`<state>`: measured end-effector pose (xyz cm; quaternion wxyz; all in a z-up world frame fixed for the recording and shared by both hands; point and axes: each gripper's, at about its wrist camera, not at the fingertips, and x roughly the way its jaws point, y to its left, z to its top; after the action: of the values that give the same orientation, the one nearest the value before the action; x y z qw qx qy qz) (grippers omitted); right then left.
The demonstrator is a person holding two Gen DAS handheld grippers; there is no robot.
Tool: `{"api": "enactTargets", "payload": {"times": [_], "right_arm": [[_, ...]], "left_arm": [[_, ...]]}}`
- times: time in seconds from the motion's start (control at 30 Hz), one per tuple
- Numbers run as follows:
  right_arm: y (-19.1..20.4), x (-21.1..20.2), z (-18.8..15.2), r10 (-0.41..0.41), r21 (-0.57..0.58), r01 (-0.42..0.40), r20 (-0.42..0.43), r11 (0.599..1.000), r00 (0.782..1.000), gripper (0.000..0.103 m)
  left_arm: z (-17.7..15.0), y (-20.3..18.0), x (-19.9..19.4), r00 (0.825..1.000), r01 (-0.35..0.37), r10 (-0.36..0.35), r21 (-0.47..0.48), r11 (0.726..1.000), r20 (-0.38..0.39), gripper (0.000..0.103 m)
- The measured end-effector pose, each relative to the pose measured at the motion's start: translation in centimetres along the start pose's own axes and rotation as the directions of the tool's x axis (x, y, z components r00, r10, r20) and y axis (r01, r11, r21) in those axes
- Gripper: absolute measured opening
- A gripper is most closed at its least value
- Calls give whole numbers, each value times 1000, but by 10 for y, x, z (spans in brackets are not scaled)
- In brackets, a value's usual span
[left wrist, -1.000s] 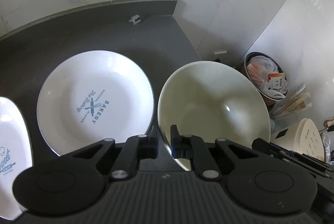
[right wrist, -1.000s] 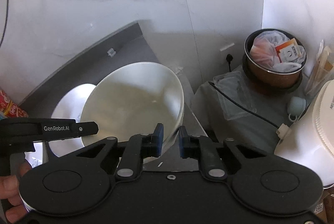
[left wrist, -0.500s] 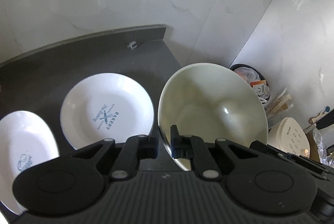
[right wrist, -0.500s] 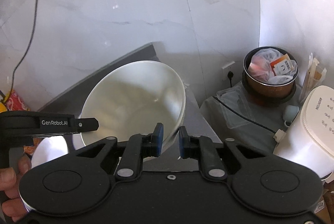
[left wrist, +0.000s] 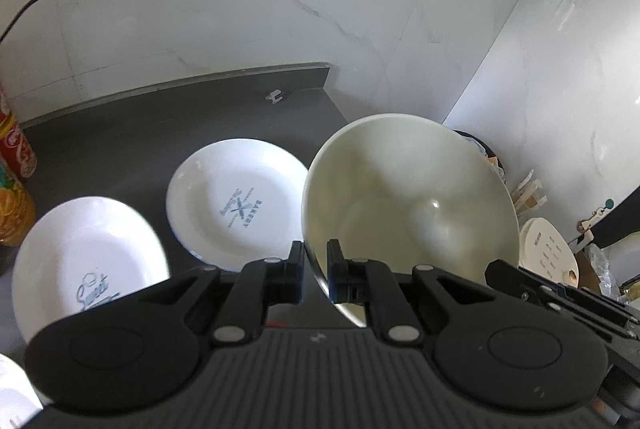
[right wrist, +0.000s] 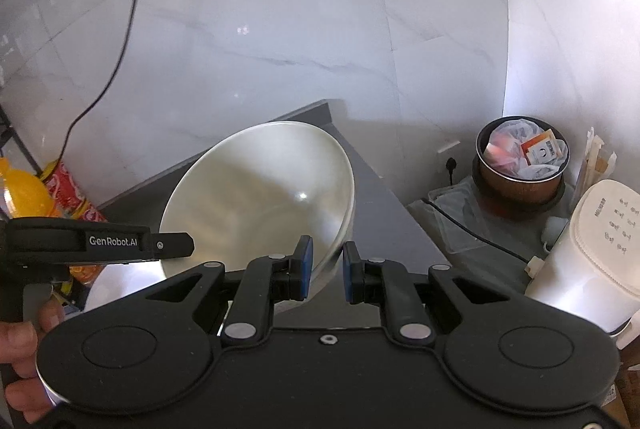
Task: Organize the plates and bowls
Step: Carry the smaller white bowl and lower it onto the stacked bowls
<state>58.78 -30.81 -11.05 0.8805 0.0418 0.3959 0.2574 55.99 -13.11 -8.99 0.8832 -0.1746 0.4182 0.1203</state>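
The left gripper (left wrist: 314, 271) holds the cream bowl (left wrist: 408, 205) by its near rim: the jaws are nearly closed, one finger outside the wall and one inside, the rim pinched between them. The bowl is tilted, its mouth turned toward the camera, and it is lifted above the dark tabletop (left wrist: 132, 133) near the right end.

The right gripper (right wrist: 325, 271) is at the same bowl (right wrist: 260, 201) from the other side. Its jaws stand a little apart, with the bowl's lower rim in the gap between the blue pads (right wrist: 305, 267); whether the pads actually press on the rim is hard to say from this angle. In the right wrist view the left gripper's body reaches in from the left, with a hand (right wrist: 20, 365) wrapped round its handle at the lower left edge.

Two white plates lie flat on the tabletop left of the bowl: the bakery plate (left wrist: 236, 201) just beside it and the sweet plate (left wrist: 88, 261) farther left, close together. Bottles (left wrist: 12, 185) stand at the far left edge. Below the tabletop's right end, a bin (right wrist: 520, 165) and a white cooker (right wrist: 592, 249) stand on the floor.
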Motion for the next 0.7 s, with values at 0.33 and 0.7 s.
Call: {"api": "enactTargets", "payload": {"times": [0.33, 0.7], "right_arm": [[40, -25, -19, -11, -14, 11, 1, 1000, 1000, 15], [80, -42, -48, 19, -33, -19, -19, 999, 1000, 15]], "left_arm": [[-16, 30, -32, 1000, 9, -9, -18, 1000, 12, 9], [-48, 69, -66, 1000, -6, 6, -42, 999, 10, 9]]}}
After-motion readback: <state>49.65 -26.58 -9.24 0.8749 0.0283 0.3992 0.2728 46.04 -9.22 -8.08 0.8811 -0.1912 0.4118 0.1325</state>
